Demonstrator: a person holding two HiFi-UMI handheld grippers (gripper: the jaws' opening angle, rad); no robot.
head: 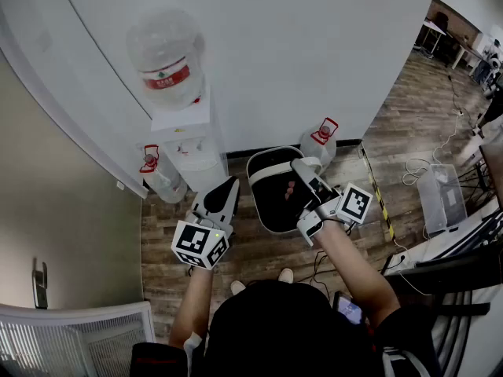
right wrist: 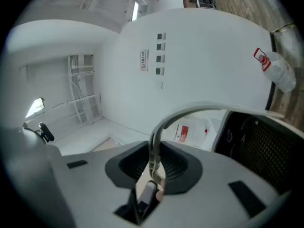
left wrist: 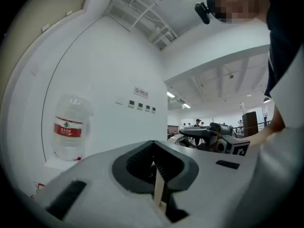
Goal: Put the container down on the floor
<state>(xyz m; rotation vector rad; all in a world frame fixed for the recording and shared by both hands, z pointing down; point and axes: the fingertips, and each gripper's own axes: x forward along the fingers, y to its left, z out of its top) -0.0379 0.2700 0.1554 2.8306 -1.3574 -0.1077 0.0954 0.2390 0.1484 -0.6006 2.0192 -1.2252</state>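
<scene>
The white wall (head: 314, 53) fills the top of the head view, with the wood floor (head: 259, 250) below it. Only this view shows the whole layout. One water dispenser (head: 192, 144) stands at upper left. One container (head: 266, 169), black inside with a pale rim, sits at frame centre. Whether it touches the floor cannot be told.

There are three water bottles. One is upturned on the dispenser (head: 167, 69), one is on the floor to its left (head: 161, 177), and one is on the floor right of the container (head: 320, 142). The left gripper view shows only the dispenser's bottle (left wrist: 69, 127).

There are two grippers. The right gripper (head: 300, 167) reaches over the container's rim. Its own view alone shows its jaws clamped on the thin grey handle (right wrist: 190, 112). The handle arcs over to the container's dark mesh wall at right. The left gripper (head: 228, 183) is just left of the container. Its own view shows its jaws pressed together with nothing between them.
</scene>
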